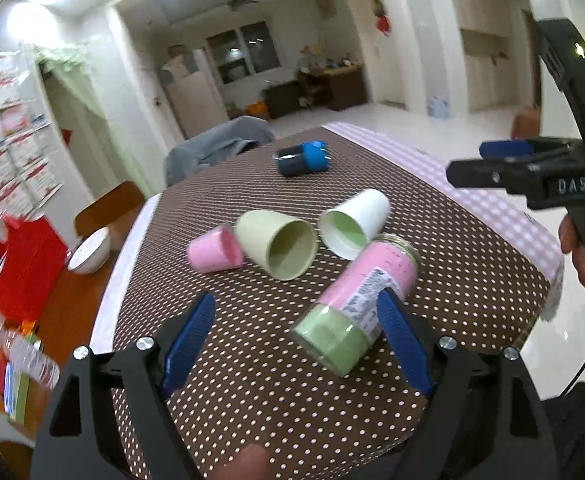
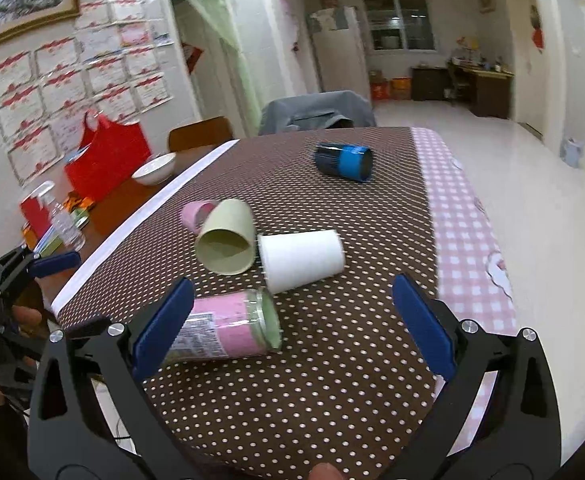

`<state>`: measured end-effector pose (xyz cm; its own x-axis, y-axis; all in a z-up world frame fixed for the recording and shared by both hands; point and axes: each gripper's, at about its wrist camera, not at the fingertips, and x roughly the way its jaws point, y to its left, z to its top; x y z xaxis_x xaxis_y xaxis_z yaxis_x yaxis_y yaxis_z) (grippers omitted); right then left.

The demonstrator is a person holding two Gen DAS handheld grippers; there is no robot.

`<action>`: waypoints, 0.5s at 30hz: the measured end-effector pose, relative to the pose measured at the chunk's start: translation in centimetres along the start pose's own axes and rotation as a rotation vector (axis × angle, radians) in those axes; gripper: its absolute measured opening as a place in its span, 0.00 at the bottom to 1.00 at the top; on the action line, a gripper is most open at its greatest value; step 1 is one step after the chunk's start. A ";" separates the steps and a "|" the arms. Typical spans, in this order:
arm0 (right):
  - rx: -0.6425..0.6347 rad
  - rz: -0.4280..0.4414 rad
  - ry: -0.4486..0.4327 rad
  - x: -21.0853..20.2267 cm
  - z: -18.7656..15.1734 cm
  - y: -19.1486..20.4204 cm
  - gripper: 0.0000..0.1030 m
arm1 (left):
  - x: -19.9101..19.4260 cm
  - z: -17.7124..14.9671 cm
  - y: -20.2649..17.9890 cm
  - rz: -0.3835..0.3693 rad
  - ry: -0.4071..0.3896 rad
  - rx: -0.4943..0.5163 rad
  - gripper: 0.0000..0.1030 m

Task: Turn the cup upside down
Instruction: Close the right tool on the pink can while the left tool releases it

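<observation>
The jar [image 1: 356, 300] lies on its side just ahead of the wide-open left gripper [image 1: 298, 344] (right gripper [image 2: 292, 328] open too).

Table [image 2: 332, 380] — dotted cloth [image 2: 292, 420]; five cups [image 2: 300, 260], seemingly toppled.

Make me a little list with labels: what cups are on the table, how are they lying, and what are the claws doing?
Cups: pink cup, pale green cup, white cup, blue cup, pink-and-green jar
Position: all on their sides
Surface: dotted brown tablecloth
Left claw: open, empty, near jar
Right claw: open, empty
</observation>
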<state>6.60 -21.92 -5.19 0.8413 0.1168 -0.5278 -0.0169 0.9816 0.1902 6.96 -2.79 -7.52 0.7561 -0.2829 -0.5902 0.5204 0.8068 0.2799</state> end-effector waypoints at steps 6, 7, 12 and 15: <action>-0.143 0.062 0.042 0.8 0.8 2.7 0.94 | -1.8 -1.4 2.0 0.077 -0.026 -0.096 0.79; -0.176 0.077 0.048 0.9 0.8 3.2 0.94 | -2.0 -1.6 2.3 0.089 -0.027 -0.110 0.79; -0.277 0.166 0.064 1.0 0.9 4.8 0.94 | -3.0 -2.4 3.5 0.161 -0.024 -0.171 0.79; -0.344 0.223 0.084 1.2 0.9 6.2 0.94 | -3.8 -2.9 4.0 0.192 -0.036 -0.208 0.79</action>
<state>8.03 -15.88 -3.89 0.7494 0.3305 -0.5737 -0.3855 0.9223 0.0278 5.01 3.06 -6.34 0.8483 -0.1296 -0.5134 0.2763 0.9355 0.2204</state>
